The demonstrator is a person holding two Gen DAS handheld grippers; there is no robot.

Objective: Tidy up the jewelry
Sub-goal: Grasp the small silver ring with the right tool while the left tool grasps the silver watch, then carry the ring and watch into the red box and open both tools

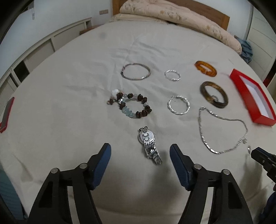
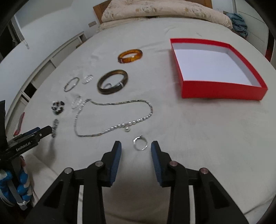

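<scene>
Jewelry lies spread on a pale bed sheet. My left gripper point(image 1: 140, 147) is open, its blue pads on either side of a silver watch point(image 1: 146, 136) without touching it. My right gripper point(image 2: 136, 143) is also open, a small silver ring point(image 2: 140, 143) lying between its fingertips with clear gaps on both sides. Just beyond the ring a silver necklace point(image 2: 138, 121) lies in a loop. Farther off are a dark bangle point(image 2: 107, 91), an amber bangle point(image 2: 131, 58), a beaded bracelet point(image 1: 144, 100) and thin silver bangles point(image 1: 128, 78). An open red box point(image 2: 222, 90) sits at the right, nothing in it.
A folded quilt point(image 1: 172, 12) and a blue cloth point(image 2: 238, 22) lie at the head of the bed. A red lid point(image 1: 6, 113) rests near the left edge. White cabinets point(image 1: 43, 46) stand beyond the bed's left side. Bare sheet spreads right of the ring, below the box.
</scene>
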